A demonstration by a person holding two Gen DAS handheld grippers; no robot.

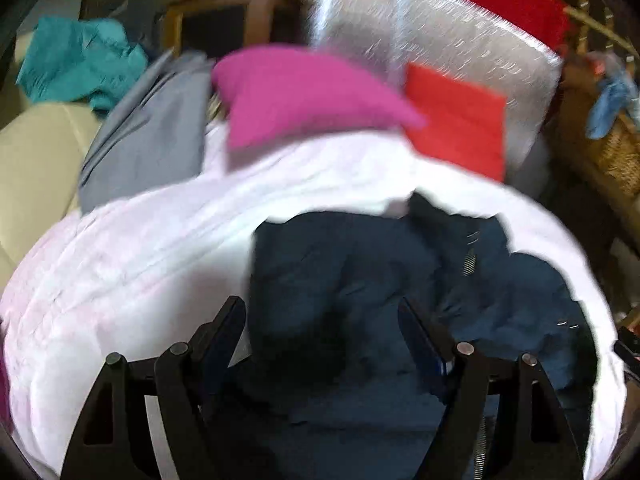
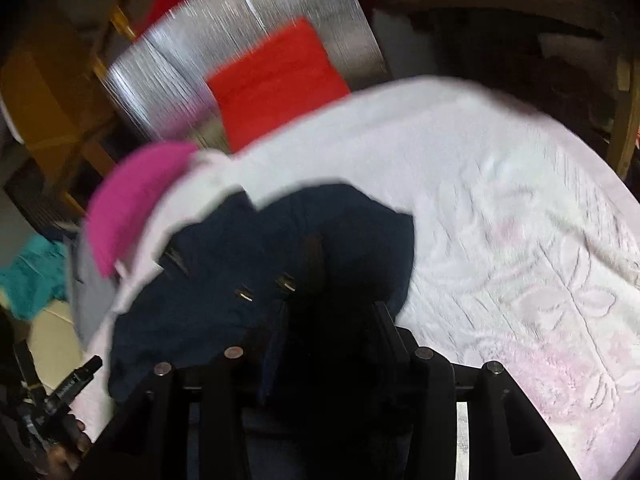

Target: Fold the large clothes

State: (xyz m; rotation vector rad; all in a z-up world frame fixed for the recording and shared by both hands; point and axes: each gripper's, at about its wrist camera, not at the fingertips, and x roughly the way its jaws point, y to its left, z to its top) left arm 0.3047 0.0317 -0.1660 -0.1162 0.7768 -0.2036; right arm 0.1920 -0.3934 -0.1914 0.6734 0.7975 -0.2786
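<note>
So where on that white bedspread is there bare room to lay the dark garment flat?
The bedspread lies bare to the right of the dark garment, out to its edge. The far left is crowded: pink cloth, grey cloth, red cloth.

Dark navy crumpled garment (image 1: 360,280) lies on the white embossed bedspread (image 1: 140,272), right under my left gripper (image 1: 322,320) and my right gripper (image 2: 330,316). Behind it on the spread, a magenta folded cloth (image 1: 304,96). Left of that, a grey folded garment (image 1: 148,136); further left, a teal crumpled cloth (image 1: 80,60). Right of the magenta piece, a red folded cloth (image 1: 456,124), lying against the silver foil-faced mat (image 1: 420,28) behind.
</note>
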